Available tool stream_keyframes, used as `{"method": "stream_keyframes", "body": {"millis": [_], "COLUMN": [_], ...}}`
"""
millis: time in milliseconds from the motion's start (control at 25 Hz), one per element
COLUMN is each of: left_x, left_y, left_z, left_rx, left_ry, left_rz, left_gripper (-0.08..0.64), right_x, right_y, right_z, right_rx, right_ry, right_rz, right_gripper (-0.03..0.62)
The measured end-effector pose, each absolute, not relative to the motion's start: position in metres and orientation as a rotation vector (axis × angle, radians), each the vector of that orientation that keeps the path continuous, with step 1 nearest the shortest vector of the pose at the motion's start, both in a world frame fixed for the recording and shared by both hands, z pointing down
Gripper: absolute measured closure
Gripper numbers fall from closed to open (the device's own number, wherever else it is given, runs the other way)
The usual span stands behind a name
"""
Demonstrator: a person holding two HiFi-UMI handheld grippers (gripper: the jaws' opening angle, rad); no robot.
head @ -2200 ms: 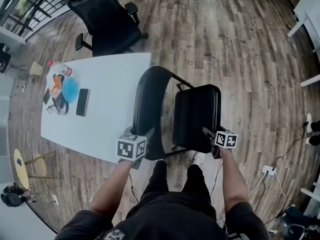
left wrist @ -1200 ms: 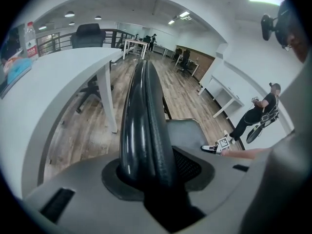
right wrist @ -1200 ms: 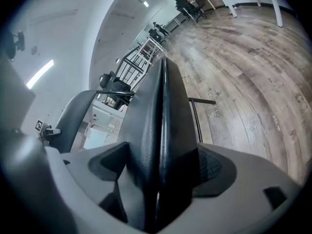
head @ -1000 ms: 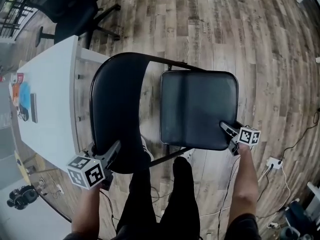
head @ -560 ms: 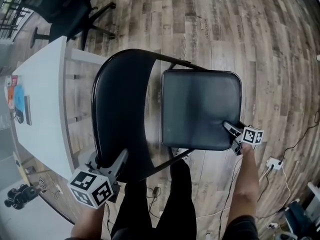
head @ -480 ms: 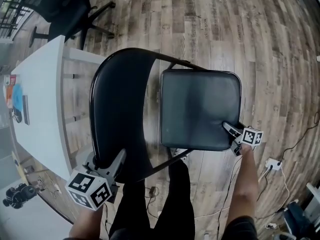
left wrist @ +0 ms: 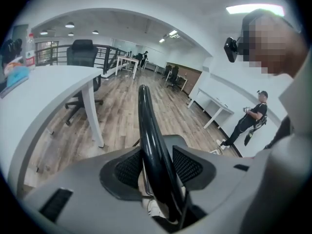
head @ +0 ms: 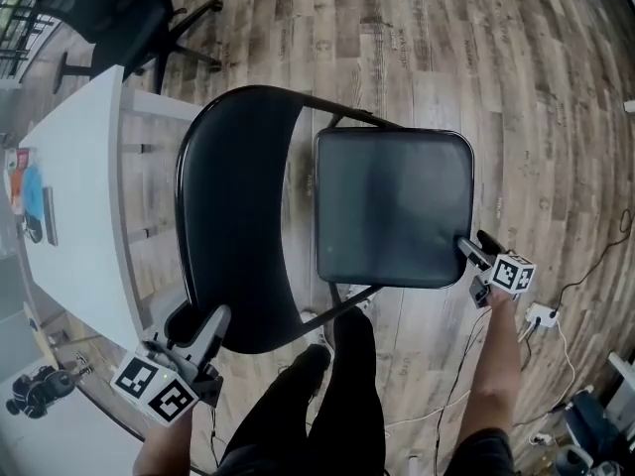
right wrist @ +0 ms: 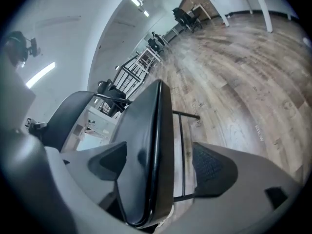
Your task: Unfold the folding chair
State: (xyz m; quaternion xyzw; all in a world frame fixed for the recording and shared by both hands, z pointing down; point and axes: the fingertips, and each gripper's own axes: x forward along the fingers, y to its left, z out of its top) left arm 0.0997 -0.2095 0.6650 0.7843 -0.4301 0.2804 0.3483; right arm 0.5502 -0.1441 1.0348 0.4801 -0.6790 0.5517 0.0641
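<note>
The folding chair (head: 392, 206) is seen unfolded at frame centre; its backrest rim (left wrist: 146, 126) is straddled by the opening left gripper (head: 210, 317), its seat corner (right wrist: 146, 140) is flanked by the parted jaws of the right gripper (head: 474, 246)

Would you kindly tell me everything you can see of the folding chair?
The folding chair is black, with a glossy tubular frame, a squarish seat lying flat and a curved backrest. It stands unfolded on the wood floor beside the white table. The left gripper straddles the backrest's edge, jaws opening; the right gripper flanks the seat's corner.
</note>
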Motion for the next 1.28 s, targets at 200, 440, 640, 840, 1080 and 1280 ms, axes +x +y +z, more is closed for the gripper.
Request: {"method": "stream_keyframes", "body": {"millis": [200, 440, 640, 840, 1080, 1280], "left_x": [0.079, 0.044, 0.045, 0.033, 0.048, 0.048], "left_y": [-0.193, -0.176, -0.133, -0.068, 0.022, 0.057], "left_z": [0.633, 0.576, 0.516, 0.456, 0.398, 0.355], "left_rx": [2.056, 2.155, 2.311, 2.455, 2.494, 2.553], "left_ry": [-1.206, -1.430, -1.425, -1.388, -1.265, -1.222], "left_rz": [0.684, 0.448, 0.307, 0.262, 0.096, 0.022], "left_gripper": [0.370, 0.548, 0.554, 0.554, 0.554, 0.554], "right_x": [0.542, 0.443, 0.354, 0.275, 0.230, 0.199], "right_y": [-0.130, -0.124, -0.087, -0.023, 0.066, 0.103], "right_z": [0.938, 0.764, 0.612, 0.470, 0.395, 0.342], "right_rx": [1.688, 1.840, 1.864, 1.960, 1.981, 1.994], "right_ry": [-2.062, -2.188, -2.181, -2.088, -2.073, -2.138], "right_rz": [1.278, 0.810, 0.458, 0.229, 0.119, 0.061], "right_gripper": [0.189, 0.553, 0.575, 0.577, 0.577, 0.577]}}
